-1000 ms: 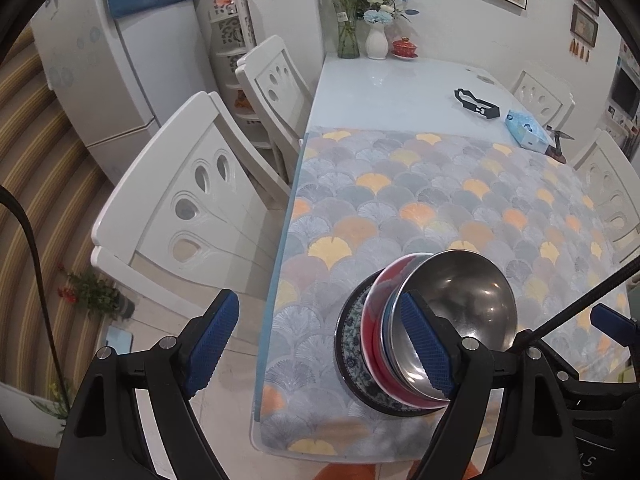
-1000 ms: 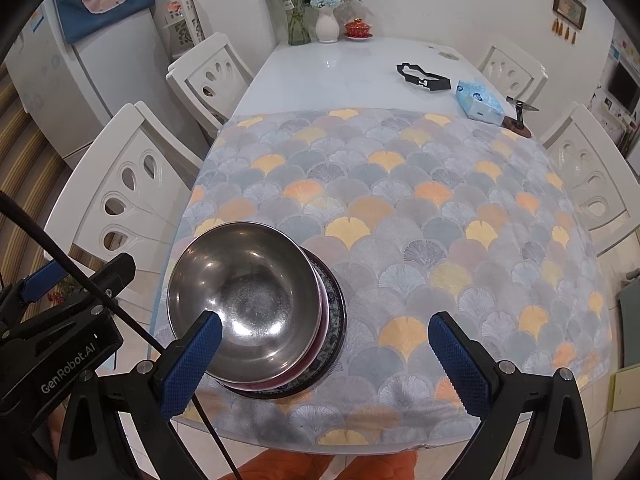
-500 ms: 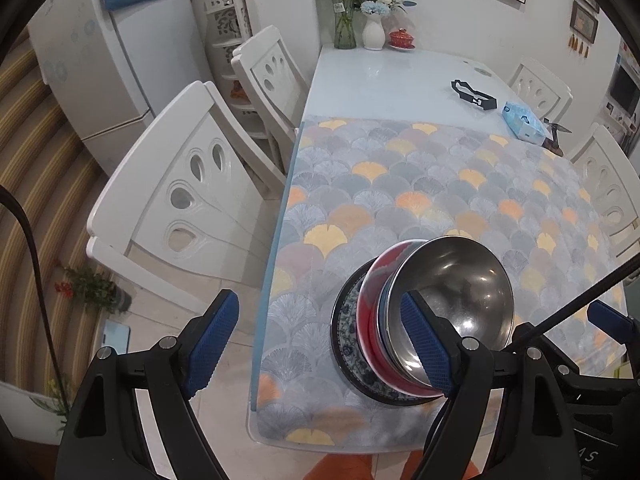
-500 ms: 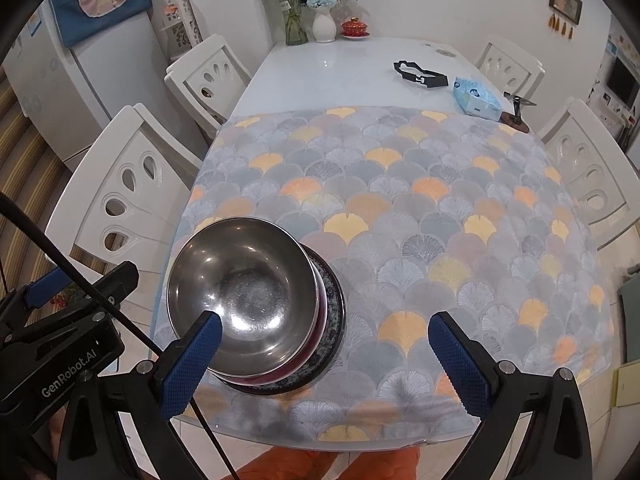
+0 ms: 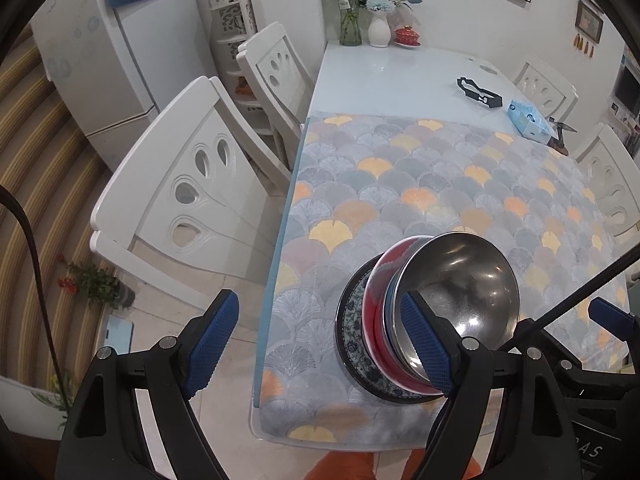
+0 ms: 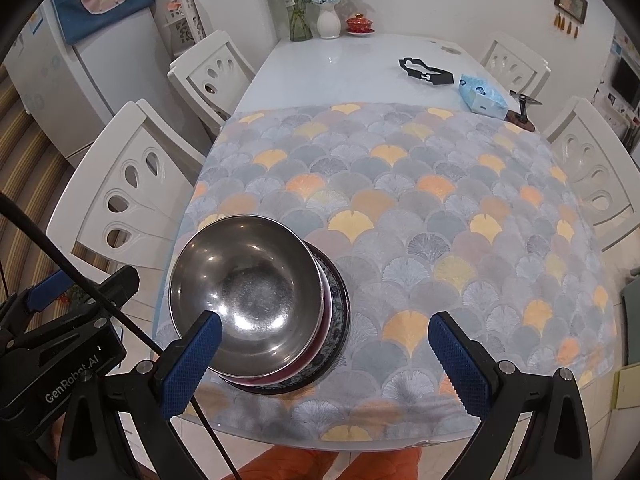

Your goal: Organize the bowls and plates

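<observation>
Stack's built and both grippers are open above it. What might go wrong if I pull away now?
The steel bowl tops a red bowl on a patterned plate near the table's near edge. The right gripper has one finger right at the bowl's rim; clipping it might topple the stack.

both views are evenly and brightly lit from overhead. white glare is thrown on the steel bowl (image 6: 248, 292) and the glossy table (image 5: 396, 80). edges are bent and darkly vignetted by the fisheye lens; focus is sharp.
</observation>
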Action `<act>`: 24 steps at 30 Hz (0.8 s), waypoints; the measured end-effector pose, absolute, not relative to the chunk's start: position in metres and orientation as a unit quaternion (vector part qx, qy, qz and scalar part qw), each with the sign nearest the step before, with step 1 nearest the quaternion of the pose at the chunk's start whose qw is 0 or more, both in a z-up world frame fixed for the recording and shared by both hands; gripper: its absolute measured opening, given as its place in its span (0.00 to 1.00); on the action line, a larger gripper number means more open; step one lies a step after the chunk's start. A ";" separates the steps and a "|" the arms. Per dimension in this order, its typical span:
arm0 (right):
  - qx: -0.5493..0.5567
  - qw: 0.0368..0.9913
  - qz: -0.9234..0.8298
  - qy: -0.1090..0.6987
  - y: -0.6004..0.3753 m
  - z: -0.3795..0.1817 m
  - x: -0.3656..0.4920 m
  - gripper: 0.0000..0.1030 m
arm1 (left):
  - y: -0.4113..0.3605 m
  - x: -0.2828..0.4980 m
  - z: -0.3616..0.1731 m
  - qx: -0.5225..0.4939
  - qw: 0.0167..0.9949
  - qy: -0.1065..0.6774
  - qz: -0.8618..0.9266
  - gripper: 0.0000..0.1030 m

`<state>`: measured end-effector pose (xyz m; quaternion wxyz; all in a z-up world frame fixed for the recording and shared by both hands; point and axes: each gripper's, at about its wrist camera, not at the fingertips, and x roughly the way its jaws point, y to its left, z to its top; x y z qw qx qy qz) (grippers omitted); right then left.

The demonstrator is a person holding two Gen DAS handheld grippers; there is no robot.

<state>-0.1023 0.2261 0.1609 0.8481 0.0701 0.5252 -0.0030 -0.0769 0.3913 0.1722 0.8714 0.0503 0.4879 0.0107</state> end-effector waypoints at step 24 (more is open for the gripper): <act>0.058 0.844 -0.002 0.533 0.221 0.162 -0.081 1.00 | 0.390 -0.060 0.169 0.039 0.869 0.492 0.015 0.80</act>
